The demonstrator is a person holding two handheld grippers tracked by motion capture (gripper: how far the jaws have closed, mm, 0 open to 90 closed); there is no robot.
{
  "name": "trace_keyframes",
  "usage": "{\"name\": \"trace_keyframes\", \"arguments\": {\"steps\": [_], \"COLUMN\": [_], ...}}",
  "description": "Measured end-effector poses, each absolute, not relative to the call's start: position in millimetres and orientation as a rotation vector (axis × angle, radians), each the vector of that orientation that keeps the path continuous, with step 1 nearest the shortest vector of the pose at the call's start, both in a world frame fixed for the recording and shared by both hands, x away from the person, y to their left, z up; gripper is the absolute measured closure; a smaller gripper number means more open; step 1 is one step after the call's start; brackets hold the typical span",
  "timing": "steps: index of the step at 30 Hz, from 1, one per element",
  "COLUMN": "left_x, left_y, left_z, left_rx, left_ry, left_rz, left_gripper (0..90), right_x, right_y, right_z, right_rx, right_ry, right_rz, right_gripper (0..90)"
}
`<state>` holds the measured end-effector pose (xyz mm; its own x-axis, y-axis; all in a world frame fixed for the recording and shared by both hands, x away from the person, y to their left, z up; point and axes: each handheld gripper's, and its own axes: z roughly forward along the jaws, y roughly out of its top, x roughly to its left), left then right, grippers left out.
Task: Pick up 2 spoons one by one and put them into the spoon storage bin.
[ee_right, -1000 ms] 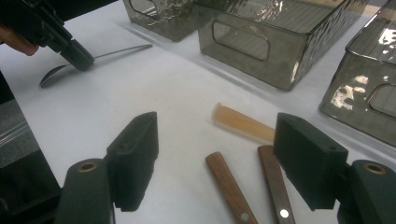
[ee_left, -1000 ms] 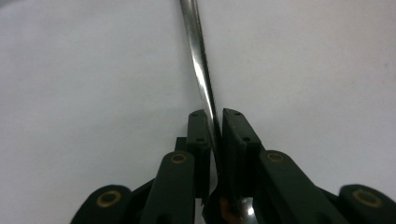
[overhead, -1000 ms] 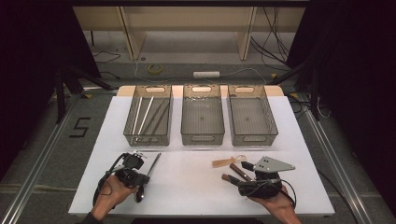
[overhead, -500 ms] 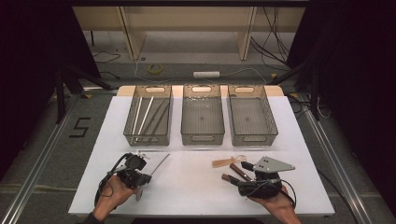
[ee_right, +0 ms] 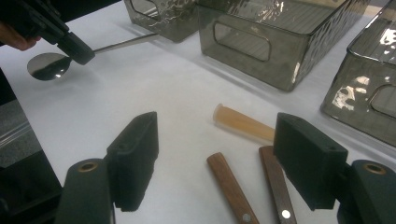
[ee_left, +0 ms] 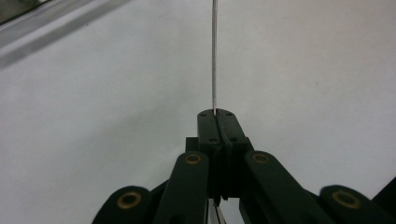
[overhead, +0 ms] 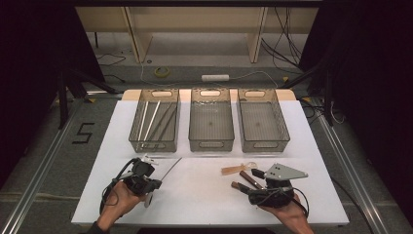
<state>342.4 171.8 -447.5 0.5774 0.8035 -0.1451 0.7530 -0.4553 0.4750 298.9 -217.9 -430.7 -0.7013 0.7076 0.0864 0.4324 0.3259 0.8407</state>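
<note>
Two hand-held grippers: left (overhead: 155, 184) pinching spoon (ee_right: 46, 65) at 7 o'clock, right (ee_right: 219, 163) spread wide over wooden handles (ee_right: 231, 186).

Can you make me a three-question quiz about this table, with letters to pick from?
1. Where do the wooden handles lie?
A. in a bin
B. on the table before the right tongs
C. on the floor

2. How many bins stand in the row?
A. two
B. three
C. five

3. What are the left tongs doing?
A. hanging open
B. holding a cup
C. clamping the spoon

Answers: 1 B, they rest on the white table. 2 B, left bin, middle bin, right bin. 3 C, jaws pinch its handle.
</note>
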Motion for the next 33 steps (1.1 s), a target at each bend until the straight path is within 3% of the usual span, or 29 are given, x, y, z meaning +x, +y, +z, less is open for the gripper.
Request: {"name": "trace_keyframes", "arguments": {"steps": [4,33], "left_x": [344.2,412.1], "left_y": [170.5,132.9], "left_z": [-443.0,-390.1], "left_rx": [2.274,2.152], "left_ry": [1.218,1.092], "left_rz": [0.088,0.252], "left_gripper": [89.2,89.1], "right_x": [299.1,300.9], "right_y": [-218.6,-223.0], "right_z": [-430.7,-430.7], "right_rx": [1.03,1.058], "right_ry": [2.295,2.257], "right_rz": [1.322,1.364], "right_gripper": [32.2,27.5]}}
